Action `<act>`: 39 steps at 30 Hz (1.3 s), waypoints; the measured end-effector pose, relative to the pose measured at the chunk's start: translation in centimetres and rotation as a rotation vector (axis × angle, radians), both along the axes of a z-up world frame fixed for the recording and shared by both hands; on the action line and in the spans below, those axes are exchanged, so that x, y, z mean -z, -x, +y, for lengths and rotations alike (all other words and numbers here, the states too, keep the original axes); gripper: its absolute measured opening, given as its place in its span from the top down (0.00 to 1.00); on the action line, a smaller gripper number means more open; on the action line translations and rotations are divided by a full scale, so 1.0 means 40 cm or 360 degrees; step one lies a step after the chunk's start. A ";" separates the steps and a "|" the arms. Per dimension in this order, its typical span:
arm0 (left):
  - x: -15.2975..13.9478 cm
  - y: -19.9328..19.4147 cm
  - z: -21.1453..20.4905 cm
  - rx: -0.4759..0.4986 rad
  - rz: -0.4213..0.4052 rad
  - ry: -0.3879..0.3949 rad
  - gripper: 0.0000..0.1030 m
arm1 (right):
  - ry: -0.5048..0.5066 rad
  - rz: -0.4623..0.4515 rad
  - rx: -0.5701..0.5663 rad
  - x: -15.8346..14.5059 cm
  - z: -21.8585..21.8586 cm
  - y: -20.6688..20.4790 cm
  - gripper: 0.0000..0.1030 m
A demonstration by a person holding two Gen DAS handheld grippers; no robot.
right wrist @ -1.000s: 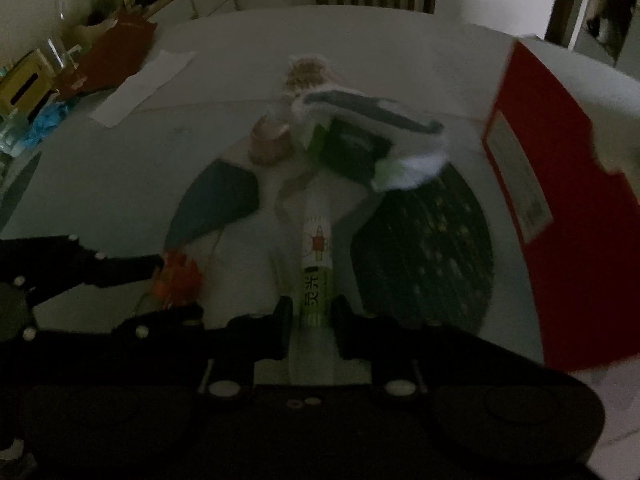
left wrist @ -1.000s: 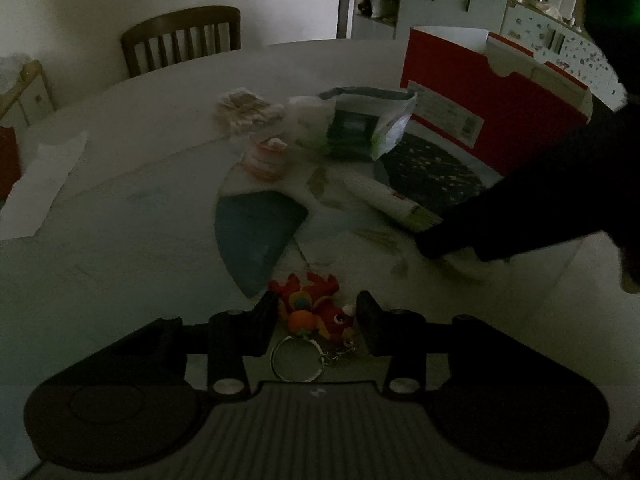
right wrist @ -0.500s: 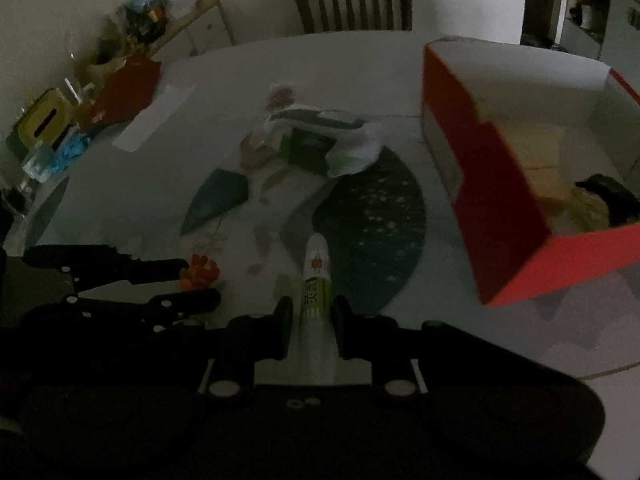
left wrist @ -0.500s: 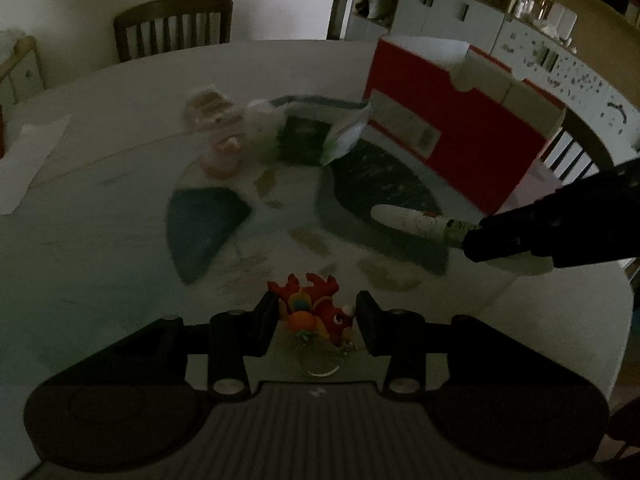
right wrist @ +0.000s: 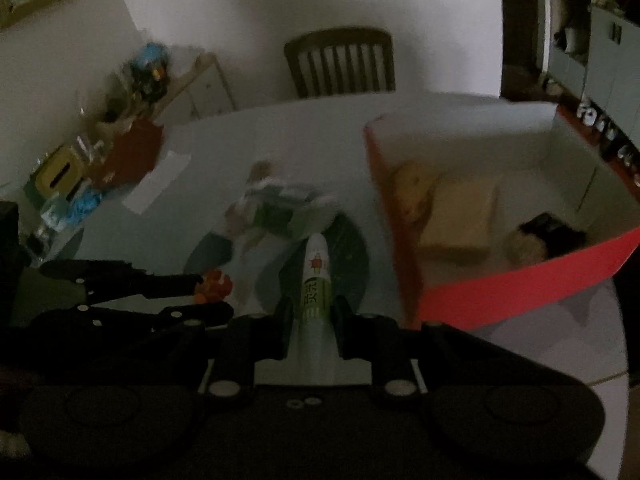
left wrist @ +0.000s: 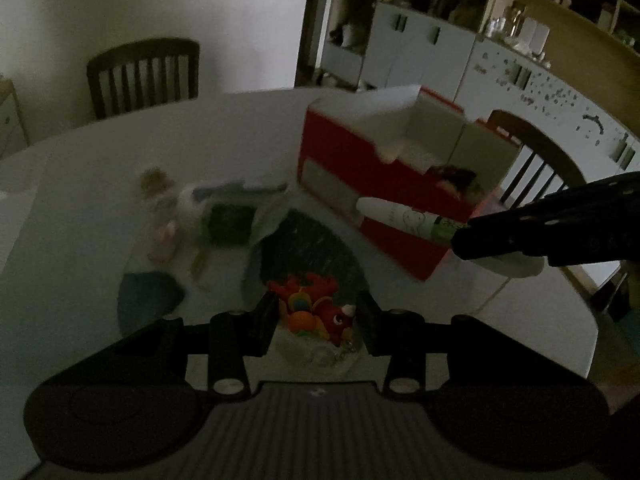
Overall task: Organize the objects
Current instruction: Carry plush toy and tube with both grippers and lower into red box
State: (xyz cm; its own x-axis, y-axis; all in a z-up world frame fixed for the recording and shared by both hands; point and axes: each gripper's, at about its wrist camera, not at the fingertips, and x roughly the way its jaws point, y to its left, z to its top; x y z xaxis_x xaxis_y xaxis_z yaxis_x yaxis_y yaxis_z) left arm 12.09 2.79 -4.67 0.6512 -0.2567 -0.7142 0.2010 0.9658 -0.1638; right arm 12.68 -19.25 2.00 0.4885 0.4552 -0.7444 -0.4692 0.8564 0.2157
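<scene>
My left gripper [left wrist: 316,314] is shut on a red and orange toy keychain [left wrist: 316,310], lifted above the round table [left wrist: 100,184]; its ring dangles below. My right gripper [right wrist: 314,314] is shut on a white and green tube [right wrist: 316,280], raised over the table. In the left wrist view that tube [left wrist: 404,218] points left in front of the red open box [left wrist: 384,184]. The box [right wrist: 404,272] holds a tan item and a dark item. In the right wrist view the left gripper [right wrist: 218,294] sits at the left with the toy keychain [right wrist: 214,286].
A crumpled white and green bag [left wrist: 228,216] and a small pink item [left wrist: 164,236] lie mid-table on a patterned mat [left wrist: 312,248]. Wooden chairs stand at the far side [left wrist: 144,76] and right [left wrist: 532,160]. A cluttered cabinet [right wrist: 100,152] stands left of the table.
Both grippers have risen higher above the table with their items. The tube has moved up and toward the red box, whose inside now shows more fully.
</scene>
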 end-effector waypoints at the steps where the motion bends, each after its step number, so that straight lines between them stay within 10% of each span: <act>1: -0.012 -0.007 -0.010 0.0001 -0.0015 -0.0001 0.60 | -0.0021 -0.0009 0.0017 -0.009 -0.017 -0.010 0.80; 23: -0.249 -0.274 -0.283 0.0130 -0.0242 -0.0050 0.60 | -0.0035 -0.0201 0.0198 -0.054 -0.281 -0.214 0.80; 39: -0.115 -0.422 -0.483 0.0247 -0.0074 -0.0173 0.60 | 0.0104 -0.0096 0.0260 0.069 -0.363 -0.348 0.80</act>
State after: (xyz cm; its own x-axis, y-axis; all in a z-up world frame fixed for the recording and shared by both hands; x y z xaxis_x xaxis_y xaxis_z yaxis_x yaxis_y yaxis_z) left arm 28.95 -16.54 -0.05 0.6428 -0.2794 -0.7133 0.3538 0.9342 -0.0471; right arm 26.60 -33.78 -0.77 0.5965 0.3175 -0.7372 -0.3330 0.9336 0.1326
